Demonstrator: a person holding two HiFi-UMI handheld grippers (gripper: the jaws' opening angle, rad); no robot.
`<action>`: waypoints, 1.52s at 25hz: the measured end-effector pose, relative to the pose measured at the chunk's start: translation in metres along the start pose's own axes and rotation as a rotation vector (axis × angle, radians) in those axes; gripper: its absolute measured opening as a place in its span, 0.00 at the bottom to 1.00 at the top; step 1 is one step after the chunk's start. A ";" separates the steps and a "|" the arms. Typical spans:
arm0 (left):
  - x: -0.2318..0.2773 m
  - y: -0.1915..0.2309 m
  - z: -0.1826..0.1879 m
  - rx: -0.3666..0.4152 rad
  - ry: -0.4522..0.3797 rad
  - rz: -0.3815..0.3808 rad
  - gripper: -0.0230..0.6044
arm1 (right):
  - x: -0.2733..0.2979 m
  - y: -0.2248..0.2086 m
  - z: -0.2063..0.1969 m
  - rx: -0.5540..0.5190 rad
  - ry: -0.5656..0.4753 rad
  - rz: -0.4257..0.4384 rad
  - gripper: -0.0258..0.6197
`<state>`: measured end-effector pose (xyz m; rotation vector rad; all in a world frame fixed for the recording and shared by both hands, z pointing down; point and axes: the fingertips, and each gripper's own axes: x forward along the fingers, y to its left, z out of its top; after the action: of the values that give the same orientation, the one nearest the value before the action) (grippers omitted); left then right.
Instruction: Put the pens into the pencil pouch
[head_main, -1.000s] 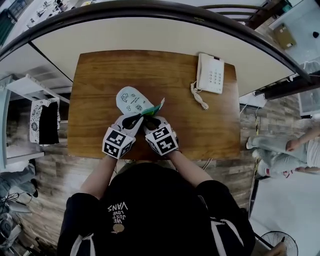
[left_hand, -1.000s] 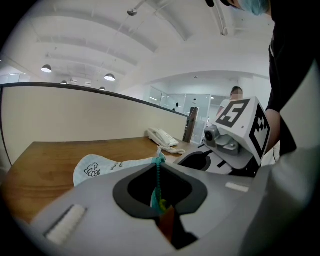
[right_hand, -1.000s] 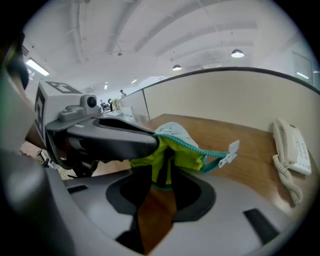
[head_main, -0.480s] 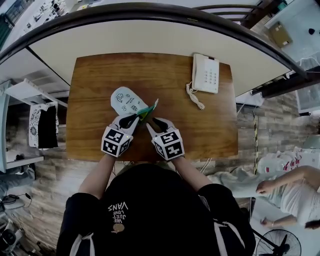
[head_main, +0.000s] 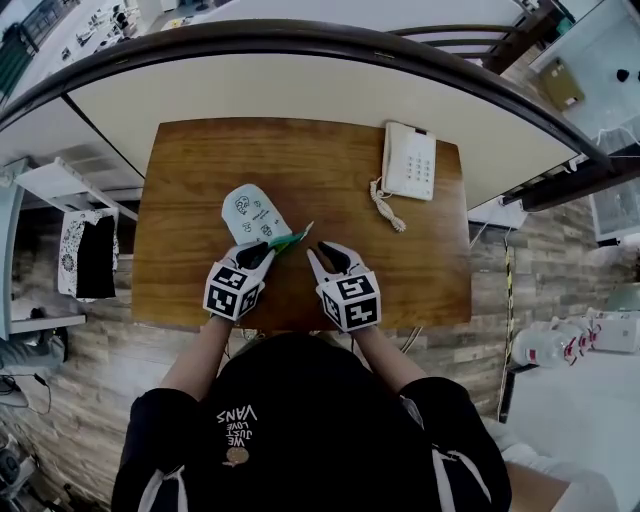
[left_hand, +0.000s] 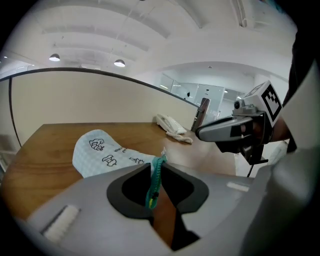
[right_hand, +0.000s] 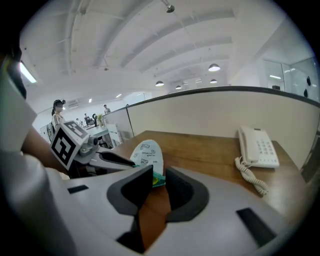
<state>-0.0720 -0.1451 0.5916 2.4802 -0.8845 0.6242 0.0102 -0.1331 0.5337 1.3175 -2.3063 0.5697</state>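
- The pencil pouch (head_main: 254, 211) lies flat on the wooden table (head_main: 180, 180), well left of the telephone (head_main: 410, 162).
- Your left gripper (head_main: 262, 252), also left of the telephone, pinches the pouch's teal zipper edge (left_hand: 155, 179). Its jaws have just been easing apart.
- Your right gripper (head_main: 329, 254), nearer the telephone, has its jaws spread with nothing between them.

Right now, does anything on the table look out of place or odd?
No pens show on the table; only the pouch and a phone are there. Otherwise nothing looks spilled or damaged.
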 end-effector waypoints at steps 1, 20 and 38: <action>-0.001 0.000 -0.002 -0.008 0.007 0.008 0.13 | -0.002 -0.001 0.002 -0.002 -0.005 -0.003 0.18; -0.055 0.012 0.043 -0.062 -0.175 0.193 0.26 | -0.018 -0.008 0.021 -0.010 -0.072 0.010 0.11; -0.112 0.004 0.084 -0.026 -0.357 0.382 0.06 | -0.021 -0.005 0.043 -0.068 -0.101 0.129 0.07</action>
<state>-0.1305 -0.1396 0.4641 2.4555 -1.5132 0.2815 0.0175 -0.1445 0.4873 1.1987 -2.4839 0.4707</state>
